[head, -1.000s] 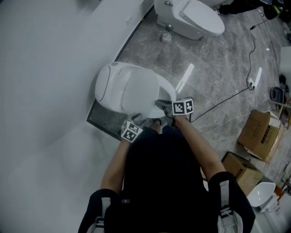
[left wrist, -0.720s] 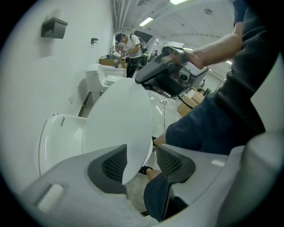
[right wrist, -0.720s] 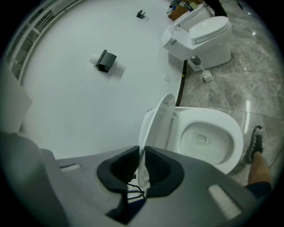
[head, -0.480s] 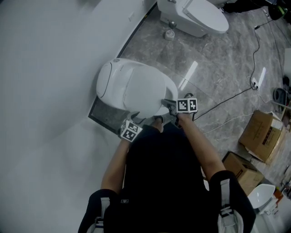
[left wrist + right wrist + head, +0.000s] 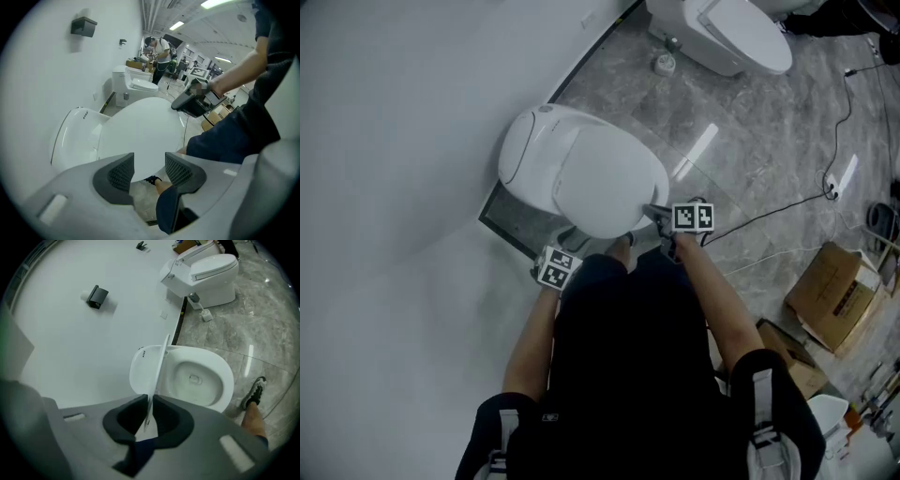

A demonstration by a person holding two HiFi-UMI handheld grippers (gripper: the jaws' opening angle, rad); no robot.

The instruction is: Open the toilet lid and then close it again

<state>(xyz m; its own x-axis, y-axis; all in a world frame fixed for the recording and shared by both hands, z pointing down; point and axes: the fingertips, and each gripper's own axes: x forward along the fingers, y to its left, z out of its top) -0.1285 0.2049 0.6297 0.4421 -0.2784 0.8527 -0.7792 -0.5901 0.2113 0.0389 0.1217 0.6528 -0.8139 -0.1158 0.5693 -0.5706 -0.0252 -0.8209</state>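
The grey marble floor [image 5: 750, 131] and white wall frame the toilet [image 5: 530, 164] at the person's feet, with a second toilet [image 5: 731, 33] farther along the wall. The lid [image 5: 605, 183] is part-way up. The right gripper view shows it edge-on, with the open bowl [image 5: 197, 378] bare beside it. Over the last second the right gripper [image 5: 649, 212] has sunk a little with the lid's front edge, and the lid now lies flatter over the bowl. This suggests the opening is done and the closing is under way, though the lid is not yet seated. The right gripper's fingers [image 5: 165, 414] are clenched on that thin edge. The left gripper [image 5: 149, 171] hovers near the front of the bowl, its fingers [image 5: 121, 174] released and empty.
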